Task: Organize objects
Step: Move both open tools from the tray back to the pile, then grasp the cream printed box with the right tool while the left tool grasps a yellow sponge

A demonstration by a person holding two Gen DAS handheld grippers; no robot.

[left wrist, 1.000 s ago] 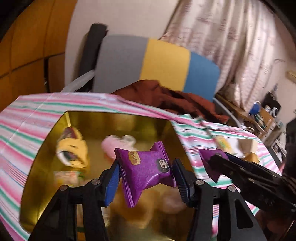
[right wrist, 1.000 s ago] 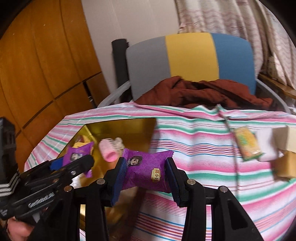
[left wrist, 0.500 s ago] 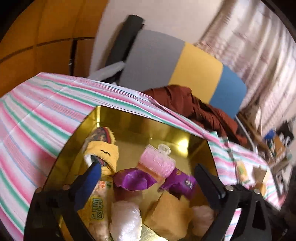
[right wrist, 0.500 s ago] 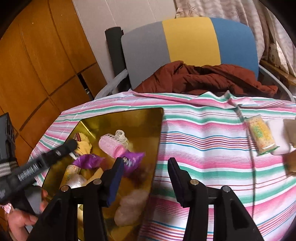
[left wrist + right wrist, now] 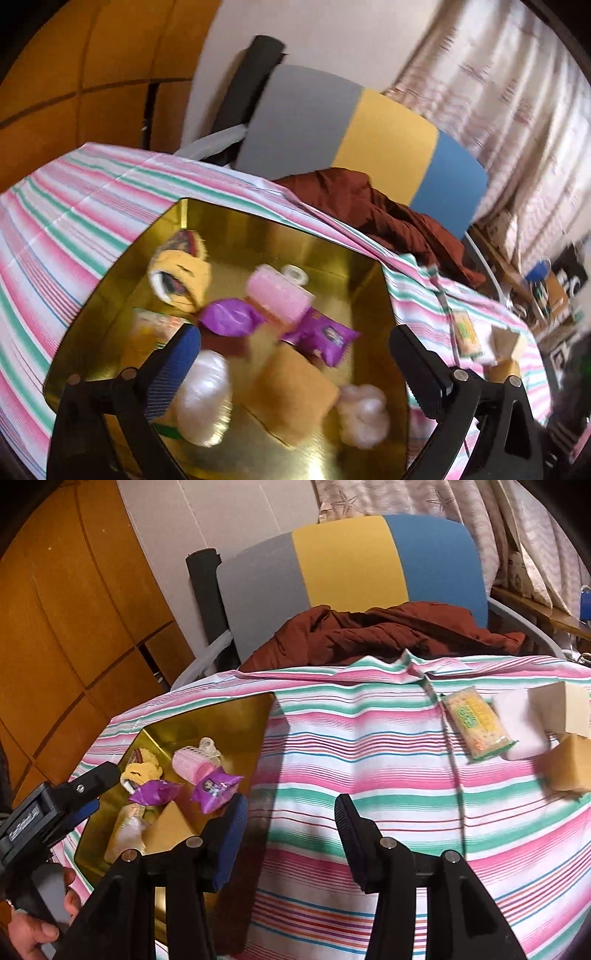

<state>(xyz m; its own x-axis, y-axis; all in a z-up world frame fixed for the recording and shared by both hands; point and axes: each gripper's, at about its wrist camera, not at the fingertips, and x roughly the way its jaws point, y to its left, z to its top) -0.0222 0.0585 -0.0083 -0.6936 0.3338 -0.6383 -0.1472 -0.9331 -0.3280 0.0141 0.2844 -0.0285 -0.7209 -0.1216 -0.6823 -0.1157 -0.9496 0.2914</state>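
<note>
A gold tray (image 5: 325,254) sits on the striped tablecloth (image 5: 369,746). In it lie two purple snack packets (image 5: 229,317) (image 5: 321,336), a pink hair roller (image 5: 277,295), a yellow plush toy (image 5: 181,273), a tan block (image 5: 291,387) and white wrapped pieces (image 5: 203,398). My left gripper (image 5: 299,362) hangs over the tray's near side, open wide, with nothing held. My right gripper (image 5: 290,823) stands open and empty above the cloth, just right of the tray (image 5: 221,716). The left gripper (image 5: 92,794) also shows at the left edge of the right wrist view.
On the cloth at the right lie a cracker packet (image 5: 476,723), a pale pink block (image 5: 517,723), a cream box (image 5: 561,709) and a tan block (image 5: 569,764). Behind the table stands a grey, yellow and blue chair (image 5: 343,561) with a brown garment (image 5: 388,631).
Both grippers opened and let go of their purple packets, which now lie in the tray. The right gripper then shifted right, off the tray and over the cloth.
</note>
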